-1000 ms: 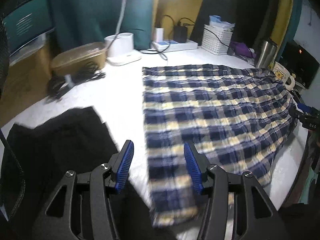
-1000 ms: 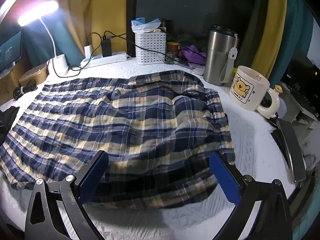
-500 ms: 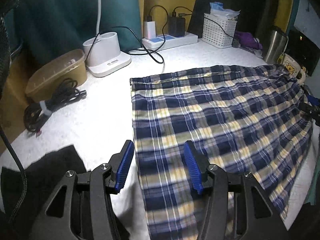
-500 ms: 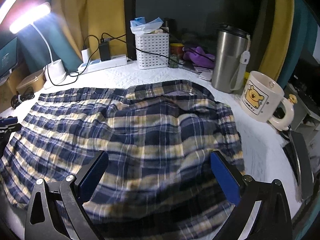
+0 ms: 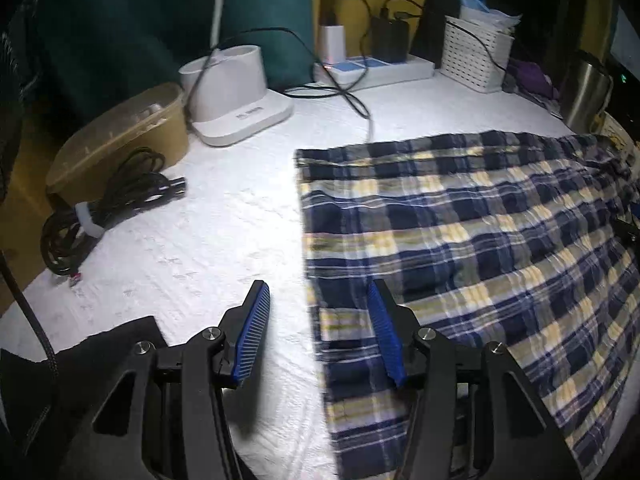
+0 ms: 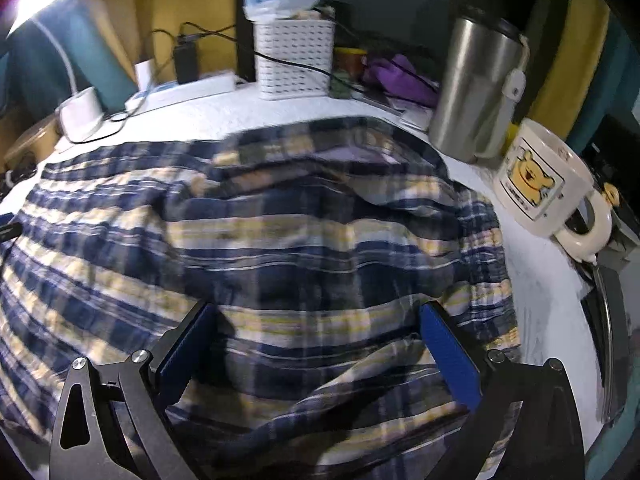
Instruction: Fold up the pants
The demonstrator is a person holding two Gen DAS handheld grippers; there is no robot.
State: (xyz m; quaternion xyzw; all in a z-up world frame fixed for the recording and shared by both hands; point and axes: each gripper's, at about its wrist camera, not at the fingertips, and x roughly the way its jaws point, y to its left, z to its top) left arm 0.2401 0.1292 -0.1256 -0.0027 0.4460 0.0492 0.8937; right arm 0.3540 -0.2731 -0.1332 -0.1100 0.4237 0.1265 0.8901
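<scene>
Left wrist: left tool point(image 5: 318, 322) open, nothing gripped, straddling left hem of plaid pants point(image 5: 472, 248) spread on white worktop point(image 5: 208, 240).
Right wrist: right tool point(image 6: 316, 344) wide open over rumpled pants point(image 6: 280, 240); mug point(image 6: 540, 184) beside.

navy-and-yellow plaid pants point(image 5: 472, 240) spread flat on white table; waist end rumpled

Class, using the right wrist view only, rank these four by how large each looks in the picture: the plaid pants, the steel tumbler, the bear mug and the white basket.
1. plaid pants
2. steel tumbler
3. bear mug and white basket: look alike in size, and the mug sits nearer the camera, so unranked.
</scene>
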